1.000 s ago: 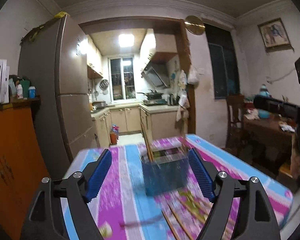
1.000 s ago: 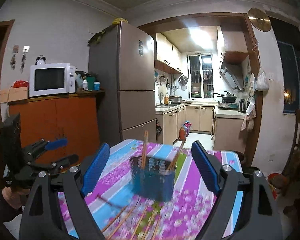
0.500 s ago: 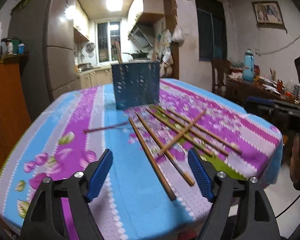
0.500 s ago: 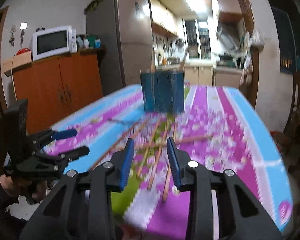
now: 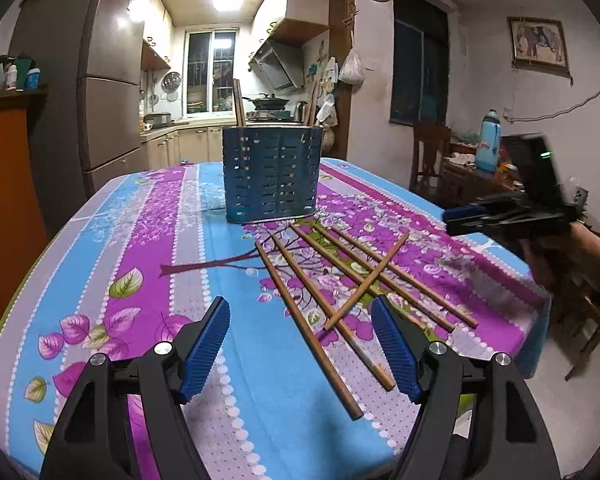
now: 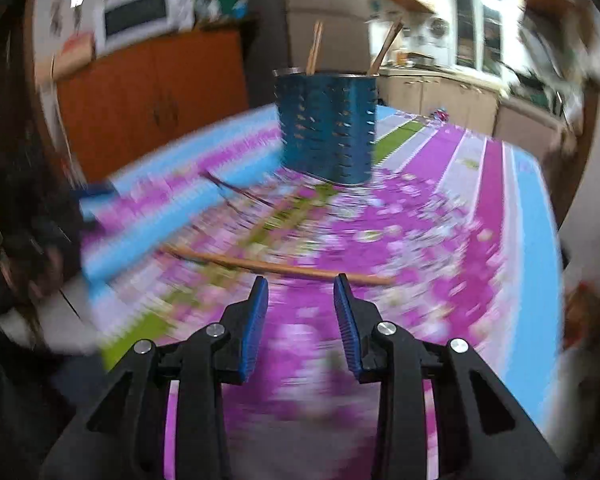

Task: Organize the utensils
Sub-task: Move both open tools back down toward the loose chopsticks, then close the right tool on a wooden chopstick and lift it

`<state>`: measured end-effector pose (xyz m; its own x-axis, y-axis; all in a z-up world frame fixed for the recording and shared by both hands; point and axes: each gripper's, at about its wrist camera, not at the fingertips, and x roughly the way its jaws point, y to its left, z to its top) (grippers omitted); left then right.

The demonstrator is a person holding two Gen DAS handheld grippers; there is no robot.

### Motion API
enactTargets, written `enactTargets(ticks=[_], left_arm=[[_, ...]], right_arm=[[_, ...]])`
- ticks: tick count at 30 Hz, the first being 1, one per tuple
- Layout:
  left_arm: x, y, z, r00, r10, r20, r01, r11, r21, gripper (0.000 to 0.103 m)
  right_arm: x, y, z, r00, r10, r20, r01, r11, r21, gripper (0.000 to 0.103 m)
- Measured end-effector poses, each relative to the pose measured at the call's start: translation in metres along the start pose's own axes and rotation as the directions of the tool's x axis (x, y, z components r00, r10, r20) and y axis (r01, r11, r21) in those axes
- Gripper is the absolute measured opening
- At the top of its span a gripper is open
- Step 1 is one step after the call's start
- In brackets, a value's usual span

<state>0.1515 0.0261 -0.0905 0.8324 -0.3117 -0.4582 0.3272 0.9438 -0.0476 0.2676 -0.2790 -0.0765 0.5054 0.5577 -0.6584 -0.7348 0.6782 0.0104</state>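
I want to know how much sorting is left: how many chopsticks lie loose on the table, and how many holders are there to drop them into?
Loose chopsticks: 5
Blue utensil holder: 1
Total: 6

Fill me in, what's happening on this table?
A person with tongs in each hand is tidying chopsticks into the blue holder. A few already stand in the holder; several lie loose and crossed on the floral tablecloth. The left tongs are open and empty, low over the nearest sticks. The right tongs are open too, narrower, just short of one chopstick; that view is motion-blurred.
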Motion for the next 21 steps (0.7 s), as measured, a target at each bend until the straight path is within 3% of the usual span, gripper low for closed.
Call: enactTargets(ticks=[5,9,17,21], left_arm=[[0.002,0.013,0.016,0.998,-0.066,-0.004,0.066,0.997,-0.036,0.074],[0.012,0.024,0.028,0.993,-0.118,-0.010,0.116,0.989,-0.090,0.074],[0.038,0.031,0.048,0.982,-0.191,-0.002,0.189,0.973,-0.133,0.074],[0.044,0.029,0.055,0.979,-0.205,0.010,0.205,0.969,-0.139,0.074]], right_arm=[[0.033,-0.042,0.010,0.989,0.043,-0.141,-0.061,0.991,-0.123,0.033],[0.057,-0.057,0.005,0.973,0.112,-0.202,-0.153,0.968,-0.199,0.033],[0.070,-0.068,0.008,0.952,0.228,-0.206,-0.277,0.925,-0.258,0.033],[0.071,-0.066,0.009,0.943,0.249,-0.222,-0.304,0.914,-0.269,0.021]])
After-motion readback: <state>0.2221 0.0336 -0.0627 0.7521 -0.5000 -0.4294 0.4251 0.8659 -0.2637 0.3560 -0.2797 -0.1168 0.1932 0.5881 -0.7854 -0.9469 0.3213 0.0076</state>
